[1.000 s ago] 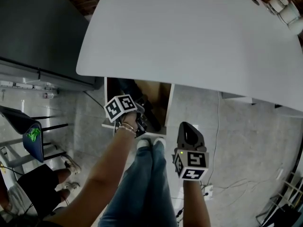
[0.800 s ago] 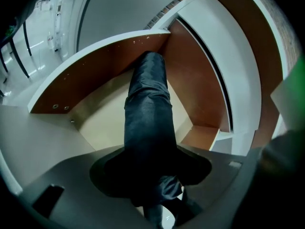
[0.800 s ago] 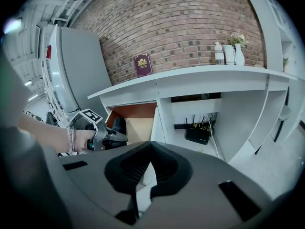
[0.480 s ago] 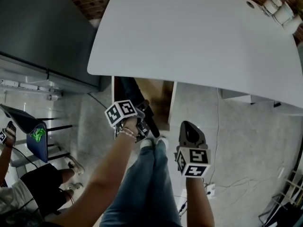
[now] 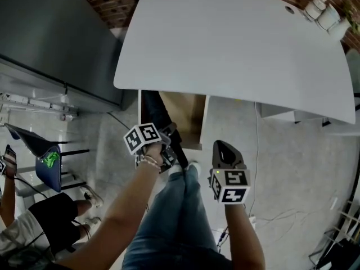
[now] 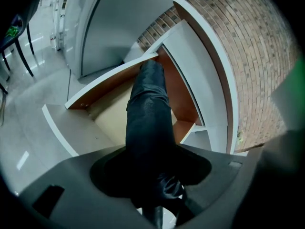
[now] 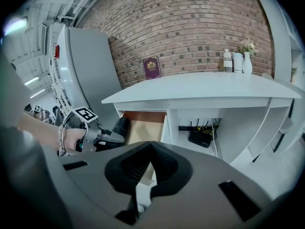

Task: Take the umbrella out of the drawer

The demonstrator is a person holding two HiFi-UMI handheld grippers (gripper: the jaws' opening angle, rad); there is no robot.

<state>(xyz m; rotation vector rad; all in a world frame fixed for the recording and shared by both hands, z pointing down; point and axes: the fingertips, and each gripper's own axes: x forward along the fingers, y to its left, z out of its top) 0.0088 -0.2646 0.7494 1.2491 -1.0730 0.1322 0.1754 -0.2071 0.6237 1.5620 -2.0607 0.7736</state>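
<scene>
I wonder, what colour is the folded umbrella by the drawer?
The umbrella is black, clearest in the left gripper view.

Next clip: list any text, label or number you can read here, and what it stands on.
No text can be read.
Maroon book: gold cover print, too small to read.
Bottle: label too small to read.
Marker cubes: square patterns only, no words.

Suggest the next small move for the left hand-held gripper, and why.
Probably lift and draw back toward the person: the left hand-held gripper is clamped on the black umbrella, whose far end lies over the open drawer, close under the desk edge.
</scene>
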